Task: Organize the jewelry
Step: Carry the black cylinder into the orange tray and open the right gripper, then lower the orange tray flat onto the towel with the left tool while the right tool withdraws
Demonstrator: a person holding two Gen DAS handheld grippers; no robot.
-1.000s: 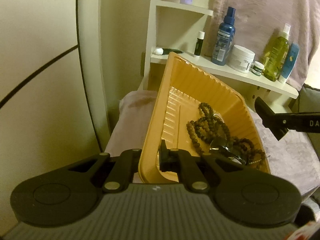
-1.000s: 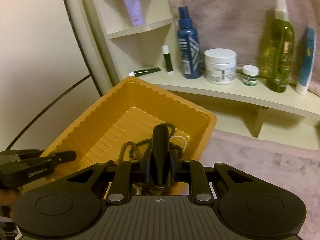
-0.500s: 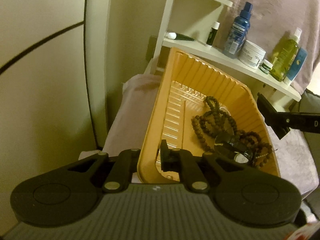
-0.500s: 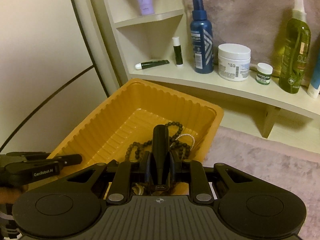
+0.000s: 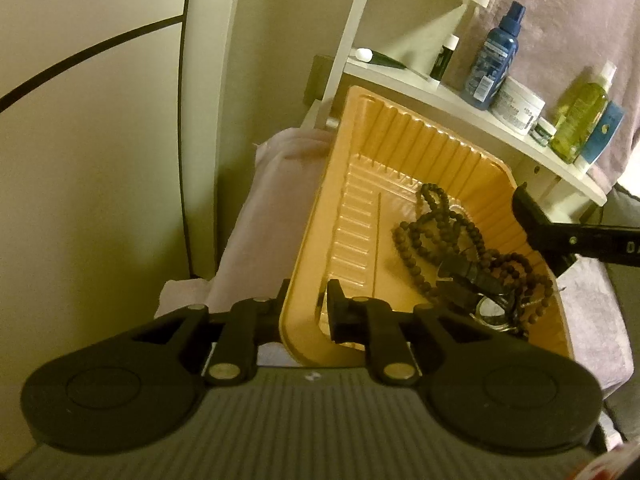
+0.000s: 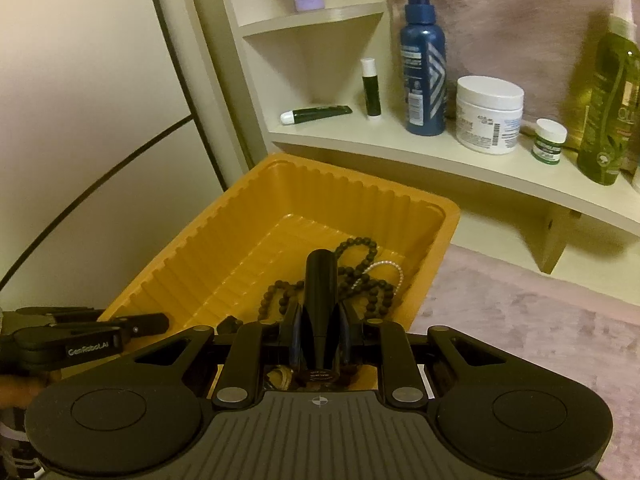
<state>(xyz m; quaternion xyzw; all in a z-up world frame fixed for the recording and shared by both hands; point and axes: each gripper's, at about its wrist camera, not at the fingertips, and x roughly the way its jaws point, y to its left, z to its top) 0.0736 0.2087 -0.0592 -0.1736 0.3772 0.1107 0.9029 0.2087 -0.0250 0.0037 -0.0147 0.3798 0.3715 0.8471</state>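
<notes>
The dark bead strings [image 5: 436, 236], a thin pearl-like chain [image 6: 386, 268] and what looks like a watch [image 5: 490, 308] lie together in a tangle at one end of the yellow tray [image 5: 404, 148], which rests on a pinkish cover below the toiletries shelf [image 6: 440, 156]; so the collecting seems mostly done, and I judge that sorting remains. The left tongs [image 5: 306, 312] are closed on the tray's near rim. The right tongs [image 6: 320, 320] are clamped on a dark tapered object [image 6: 320, 280] above the beads.
</notes>
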